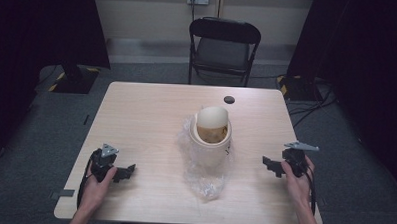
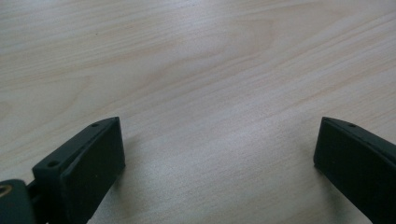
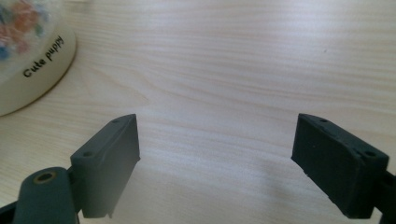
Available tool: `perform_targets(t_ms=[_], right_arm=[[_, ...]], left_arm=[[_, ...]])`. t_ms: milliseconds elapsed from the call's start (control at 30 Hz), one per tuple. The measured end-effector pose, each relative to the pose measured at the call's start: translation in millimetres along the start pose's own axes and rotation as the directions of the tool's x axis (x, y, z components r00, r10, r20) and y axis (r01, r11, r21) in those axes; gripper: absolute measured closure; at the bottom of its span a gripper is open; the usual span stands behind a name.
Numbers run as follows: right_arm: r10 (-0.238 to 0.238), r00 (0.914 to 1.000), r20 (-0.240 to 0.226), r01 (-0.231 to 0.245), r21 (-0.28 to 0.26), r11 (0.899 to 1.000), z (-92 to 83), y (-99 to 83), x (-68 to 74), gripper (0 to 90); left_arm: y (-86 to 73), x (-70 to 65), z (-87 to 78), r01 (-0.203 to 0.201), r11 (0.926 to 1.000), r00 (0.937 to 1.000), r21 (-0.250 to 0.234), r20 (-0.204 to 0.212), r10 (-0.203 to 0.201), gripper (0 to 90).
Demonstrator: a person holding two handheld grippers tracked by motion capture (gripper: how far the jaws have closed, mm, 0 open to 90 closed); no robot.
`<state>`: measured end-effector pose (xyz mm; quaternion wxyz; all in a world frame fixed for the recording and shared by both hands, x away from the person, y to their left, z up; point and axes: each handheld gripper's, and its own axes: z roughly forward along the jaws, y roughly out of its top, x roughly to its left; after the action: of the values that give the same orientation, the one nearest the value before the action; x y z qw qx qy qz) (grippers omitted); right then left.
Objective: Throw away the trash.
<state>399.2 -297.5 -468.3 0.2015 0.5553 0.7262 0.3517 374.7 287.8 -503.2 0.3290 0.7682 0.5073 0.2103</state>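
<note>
A cream bin (image 1: 210, 137) stands at the middle of the wooden table (image 1: 146, 115), its lid (image 1: 212, 116) tipped up at the back. A clear plastic bag (image 1: 204, 179) lies under and in front of it. My left gripper (image 1: 127, 171) rests near the front left corner, open with bare wood between its jaws (image 2: 219, 154). My right gripper (image 1: 268, 163) rests at the front right, open over bare wood (image 3: 217, 149). In the right gripper view the bin's base (image 3: 32, 65) reads "Cute puppy" at the upper left.
A small black disc (image 1: 229, 99) lies on the table's far side. A black folding chair (image 1: 222, 48) stands behind the table. Cables and floor stands (image 1: 300, 88) sit at both far corners.
</note>
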Motion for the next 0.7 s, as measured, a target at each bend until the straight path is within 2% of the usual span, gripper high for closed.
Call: perform_targets(t_ms=[233, 333, 433, 467, 567, 700], right_arm=[[0.017, 0.9998, -0.003, -0.017, 0.039, 0.999, 17.7, -5.0, -0.1, 14.8], [0.003, 1.0000, -0.004, -0.003, 0.062, 0.998, 23.7, -7.5, 2.4, 14.5], [-0.015, 0.9999, 0.005, 0.014, 0.057, 0.998, 25.2, -8.6, 3.3, 14.5], [-0.016, 0.9997, 0.018, 0.015, 0.036, 0.999, 25.5, -11.3, 4.8, 14.3], [-0.086, 0.9943, 0.063, 0.084, 0.034, 0.996, 27.4, -15.7, 11.1, 13.2], [-0.085, 0.9941, 0.068, 0.084, 0.014, 0.996, 28.0, -17.8, 11.5, 12.7]], left_arm=[[0.0, 0.0, 0.0, -0.001, 1.0000, 1.0000, 0.000, -0.001, 0.001, 1.4], [0.0, -0.1, 0.0, -0.001, 1.0000, 1.0000, 0.000, -0.001, 0.001, 1.4], [0.0, -0.1, -0.1, -0.001, 1.0000, 1.0000, 0.000, -0.001, 0.001, 1.4], [0.0, -0.1, -0.1, -0.001, 1.0000, 1.0000, 0.000, -0.002, 0.001, 1.3], [0.0, -0.1, -0.1, -0.001, 1.0000, 1.0000, 0.000, -0.002, 0.001, 1.4], [0.0, -0.1, 0.0, -0.001, 1.0000, 1.0000, 0.000, -0.002, 0.001, 1.3]])
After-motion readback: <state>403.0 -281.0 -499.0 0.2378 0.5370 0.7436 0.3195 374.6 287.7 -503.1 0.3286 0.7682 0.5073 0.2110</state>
